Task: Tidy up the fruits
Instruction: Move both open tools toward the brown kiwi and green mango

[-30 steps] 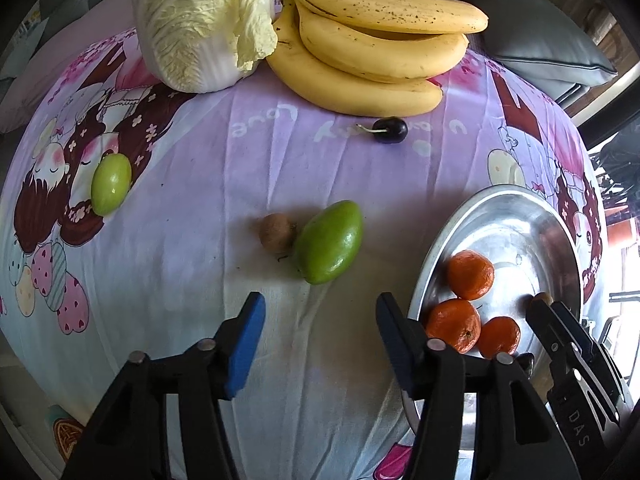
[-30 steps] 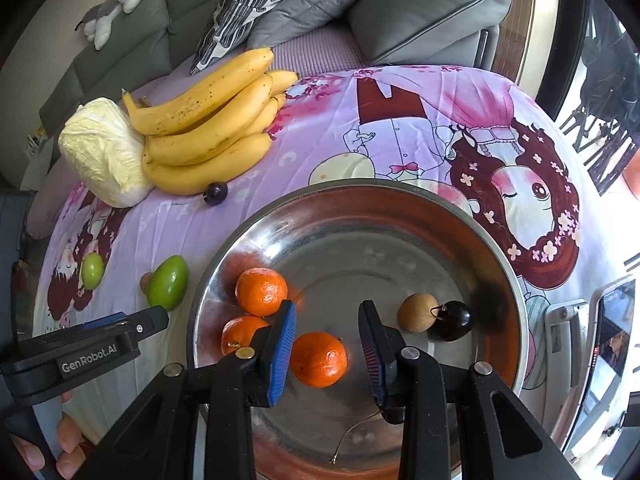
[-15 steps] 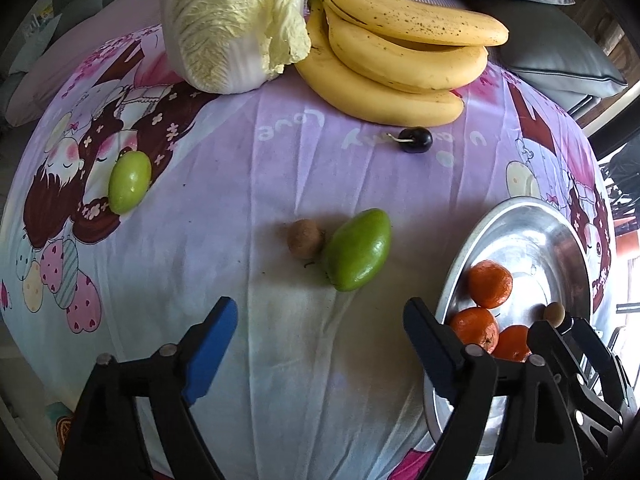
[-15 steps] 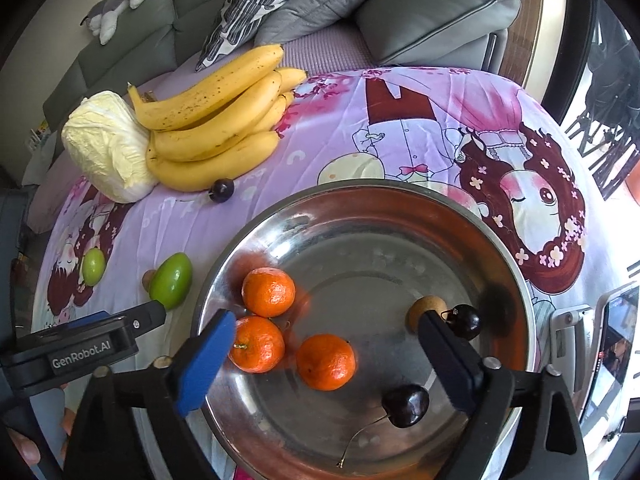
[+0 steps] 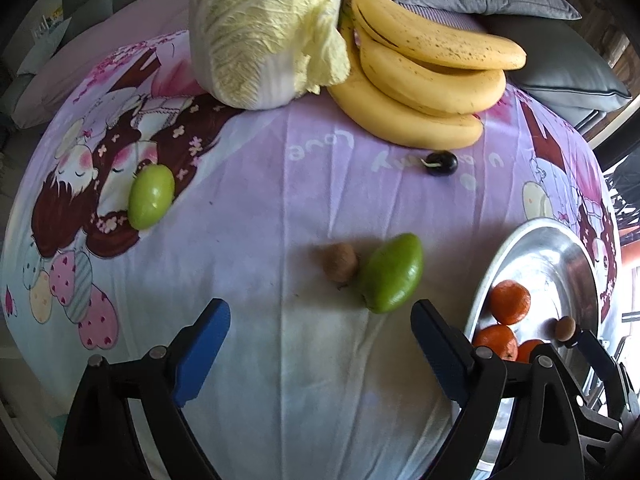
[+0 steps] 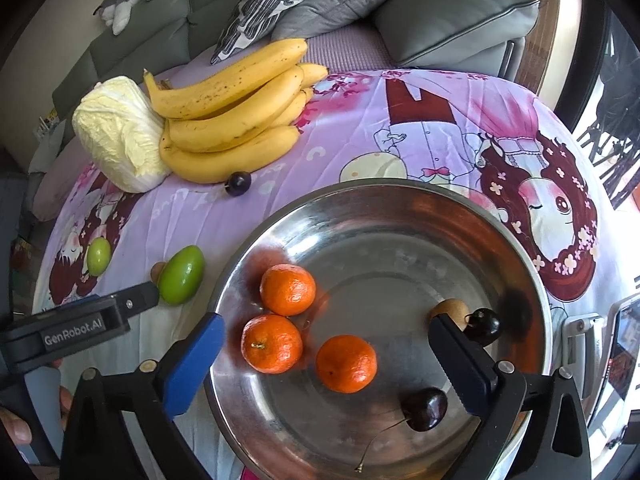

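- Left gripper (image 5: 320, 354) gapes wide, empty, near the green mango (image 5: 391, 273).
- Right gripper (image 6: 326, 354) gapes wide, empty, over the steel bowl (image 6: 400, 208) holding three tangerines (image 6: 346, 363).

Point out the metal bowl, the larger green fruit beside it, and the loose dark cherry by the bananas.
metal bowl (image 6: 400, 208): right wrist view, bare far inner wall.
larger green fruit (image 5: 392, 274): left wrist view, middle of its skin.
dark cherry (image 6: 239, 183): right wrist view, centre of the fruit.
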